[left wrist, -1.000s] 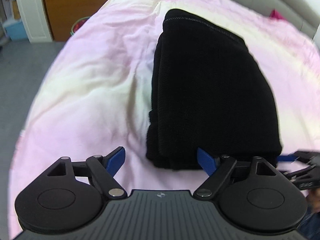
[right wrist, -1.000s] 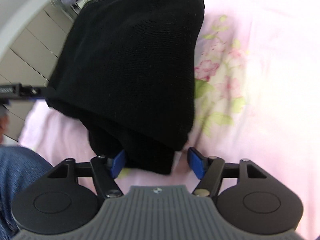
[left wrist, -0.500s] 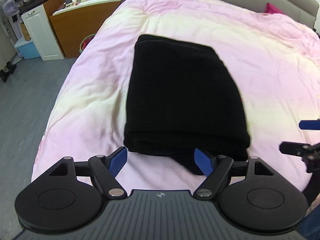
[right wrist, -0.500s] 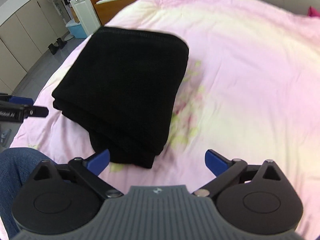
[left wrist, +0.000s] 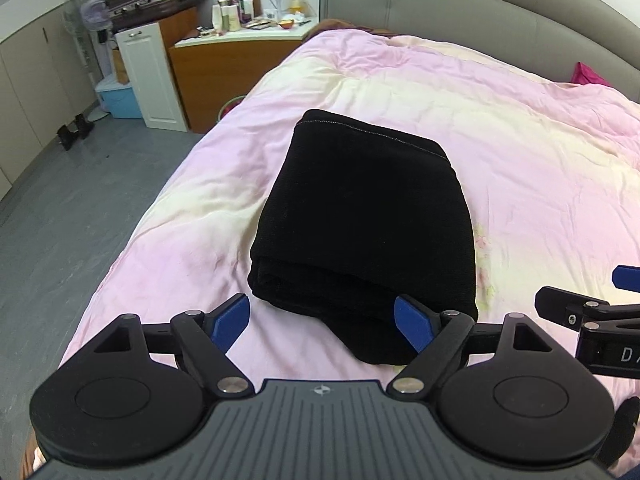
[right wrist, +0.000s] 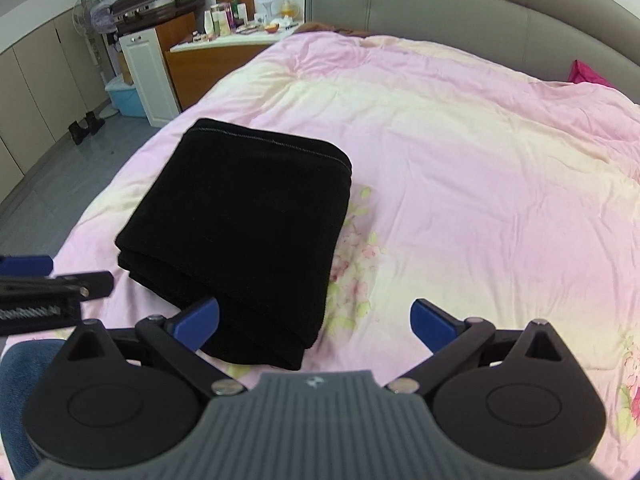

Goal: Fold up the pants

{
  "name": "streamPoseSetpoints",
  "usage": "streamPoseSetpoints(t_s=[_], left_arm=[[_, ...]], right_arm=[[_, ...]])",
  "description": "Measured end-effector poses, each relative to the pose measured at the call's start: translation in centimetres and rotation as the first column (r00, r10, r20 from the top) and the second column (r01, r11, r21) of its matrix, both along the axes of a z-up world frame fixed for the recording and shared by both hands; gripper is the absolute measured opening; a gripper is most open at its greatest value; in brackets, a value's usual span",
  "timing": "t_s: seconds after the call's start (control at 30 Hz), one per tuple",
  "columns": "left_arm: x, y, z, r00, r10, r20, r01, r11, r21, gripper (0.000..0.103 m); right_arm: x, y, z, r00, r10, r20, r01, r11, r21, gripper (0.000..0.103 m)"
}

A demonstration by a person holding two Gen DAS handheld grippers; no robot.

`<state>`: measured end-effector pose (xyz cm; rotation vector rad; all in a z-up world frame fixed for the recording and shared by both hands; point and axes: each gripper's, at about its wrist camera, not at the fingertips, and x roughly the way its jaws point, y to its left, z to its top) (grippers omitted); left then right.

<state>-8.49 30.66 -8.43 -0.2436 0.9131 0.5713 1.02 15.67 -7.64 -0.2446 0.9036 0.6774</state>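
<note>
pants point(left wrist: 364, 216): black, folded into a thick stack, lying on the pink quilt point(left wrist: 520, 152) near the bed's foot edge.
left hand-held gripper point(left wrist: 322, 318): jaws spread wide, nothing between them, raised just short of the stack's near edge.
right hand-held gripper point(right wrist: 314, 320): jaws spread wide, empty; its left finger overlaps the stack's near corner in view, contact unclear.
risk: a lobe sags out under the near edge; a passing finger could snag it and pull the layers open, and the soft quilt may let the stack slump.
writing: white letters "D A" on the right tool's side in the left view; blurred print on the left tool in the right view, unreadable.
</note>
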Motion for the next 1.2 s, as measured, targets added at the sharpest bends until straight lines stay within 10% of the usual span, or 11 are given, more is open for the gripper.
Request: streamPoseSetpoints(t_s=[1.2], left_arm=[[-0.2,-3.3,0.9,1.000,-0.002,0.002,0.002,0.998,0.067,0.096]], right_arm=[[-2.1,-2.3,0.5,0.998,-0.062,0.009,0.061,0.997,0.051,0.098]])
